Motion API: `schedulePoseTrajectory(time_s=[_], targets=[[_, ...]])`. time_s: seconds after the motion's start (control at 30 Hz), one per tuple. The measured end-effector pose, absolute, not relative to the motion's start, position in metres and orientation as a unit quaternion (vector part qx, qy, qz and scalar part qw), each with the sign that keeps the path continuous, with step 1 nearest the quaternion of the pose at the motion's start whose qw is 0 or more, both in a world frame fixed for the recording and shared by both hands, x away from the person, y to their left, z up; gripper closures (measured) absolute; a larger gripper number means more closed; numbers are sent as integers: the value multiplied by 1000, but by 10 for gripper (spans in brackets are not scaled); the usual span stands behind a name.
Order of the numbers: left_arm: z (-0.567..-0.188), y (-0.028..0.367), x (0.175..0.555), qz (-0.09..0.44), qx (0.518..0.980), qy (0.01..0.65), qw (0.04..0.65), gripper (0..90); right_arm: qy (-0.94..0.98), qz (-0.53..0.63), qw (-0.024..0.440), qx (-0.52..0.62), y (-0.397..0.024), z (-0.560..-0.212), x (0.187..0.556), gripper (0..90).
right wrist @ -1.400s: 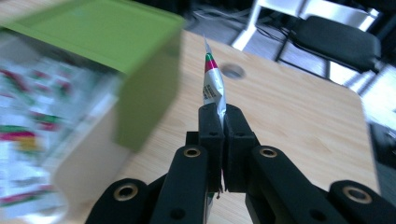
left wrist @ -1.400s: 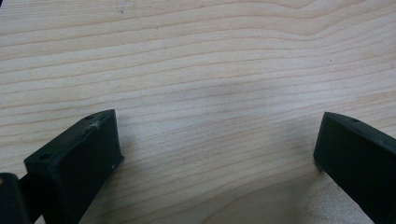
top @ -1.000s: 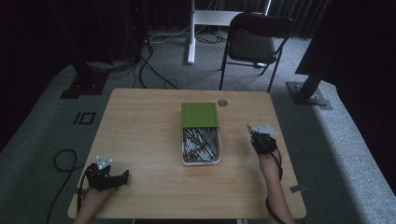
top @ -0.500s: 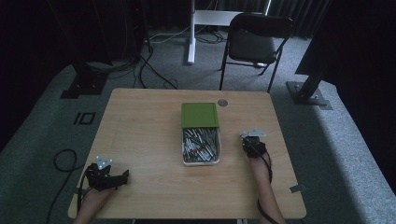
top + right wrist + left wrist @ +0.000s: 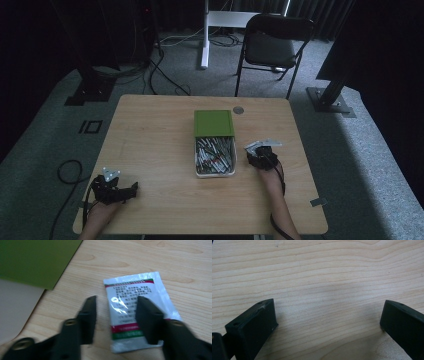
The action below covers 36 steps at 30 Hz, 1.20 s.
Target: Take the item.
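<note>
Lying flat on the wooden table (image 5: 190, 262), a small white sachet (image 5: 140, 315) with a red band at one end, red and green bands at the other and fine printed text between them sits beneath the tips of the right gripper (image 5: 116, 320), seen in the right gripper view. Its glossy film catches a spot of light between the two black fingers (image 5: 87, 317). Those fingers have just been opening and stand partly spread, one over bare wood just beside the sachet, the other above its printed face, with nothing pinched between them. Beyond the fingertips, a corner of the green lid (image 5: 37, 260) is seen close up. From the high view, the right gripper (image 5: 252, 152) is poised just beside a white tray (image 5: 215, 174) of small metal parts, half covered by the green lid (image 5: 213, 123); the sachet itself cannot be made out there. Well apart, at the table's near corner, the left gripper (image 5: 131, 189) rests low; the left gripper view has its fingers (image 5: 257, 325) spread wide over bare wood grain.
</note>
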State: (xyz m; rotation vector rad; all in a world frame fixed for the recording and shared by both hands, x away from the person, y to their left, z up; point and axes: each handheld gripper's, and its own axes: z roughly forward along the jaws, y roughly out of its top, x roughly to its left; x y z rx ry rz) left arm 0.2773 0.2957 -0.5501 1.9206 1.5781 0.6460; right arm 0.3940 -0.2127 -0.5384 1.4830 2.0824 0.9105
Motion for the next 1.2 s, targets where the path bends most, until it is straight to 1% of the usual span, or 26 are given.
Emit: schedulePoseTrajectory(time_s=[0.07,0.13,0.23,0.33,0.53,0.73,0.9,1.07,1.1,1.2], targets=[[-550,296,277,241,717,589,283,13,748,328,214,536,-212,-537,392,421],[-550,296,277,241,717,590,283,13,741,342,198,543,-216,-534,391,383],[-550,296,277,241,717,589,283,13,737,347,202,543,-222,-529,386,345],[-550,296,277,242,717,589,283,13,731,351,206,548,-229,-527,381,328],[-550,296,277,241,717,589,283,13,715,340,224,568,-246,-530,369,236],[-550,296,277,241,718,589,282,13,705,340,200,589,-263,-537,359,169],[-550,296,277,241,718,589,282,13,705,334,211,589,-273,-540,349,166],[-550,296,277,241,718,589,282,13,706,333,207,590,-279,-542,341,166],[-550,296,277,241,718,589,282,13,705,332,211,590,-283,-543,335,147],[-550,296,277,241,718,589,282,13,702,334,213,592,-287,-544,327,144]])
